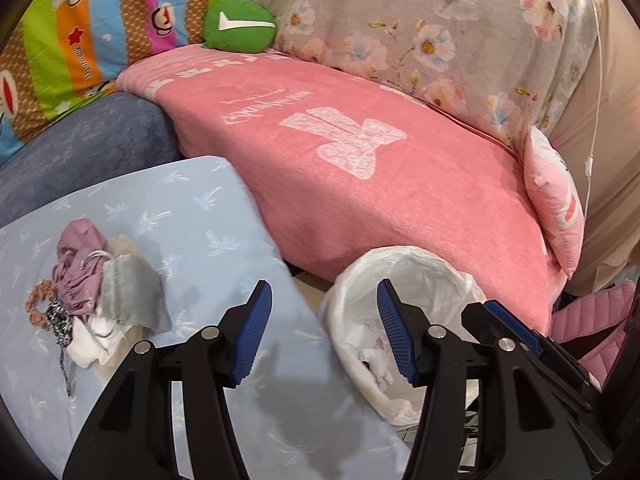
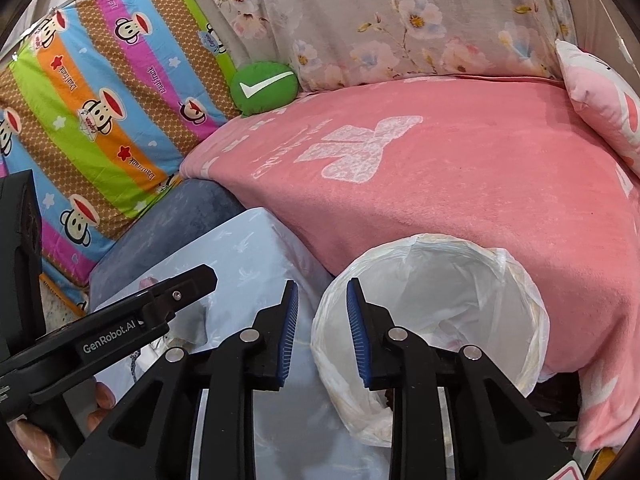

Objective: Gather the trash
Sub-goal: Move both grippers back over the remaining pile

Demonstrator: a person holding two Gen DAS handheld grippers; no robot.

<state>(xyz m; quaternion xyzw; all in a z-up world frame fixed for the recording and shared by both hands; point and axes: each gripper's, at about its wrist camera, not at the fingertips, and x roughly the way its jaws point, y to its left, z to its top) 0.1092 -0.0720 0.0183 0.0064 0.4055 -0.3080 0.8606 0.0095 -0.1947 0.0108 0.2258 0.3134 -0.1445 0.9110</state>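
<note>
Background is draped fabric: striped cartoon-monkey sheet (image 2: 100, 120) far left, round green cushion (image 2: 264, 88) with a white tick beside it, grey floral cloth (image 2: 400, 28) behind. Pale-blue tabletop (image 1: 192, 216), smooth cloth with a faint palm print, sits near left. On its left part lies the trash pile (image 1: 92, 296): crumpled mauve fabric, grey mask-like piece, white wads, a braided orange ring and thin cords, all touching. Left gripper (image 1: 325, 332): black frame, ribbed blue pads, jaws spread, nothing between them, right of the pile and apart from it. Right gripper (image 2: 322, 334): same build, jaws part-way apart, empty, over the bin's near-left rim. Bin (image 2: 536, 320): round, thin translucent white liner, crumpled white bits inside, just right of the table. Fuzzy pink blanket (image 2: 460, 184) with a white bow print runs behind the bin; pink pillow (image 2: 608, 100) far right.
</note>
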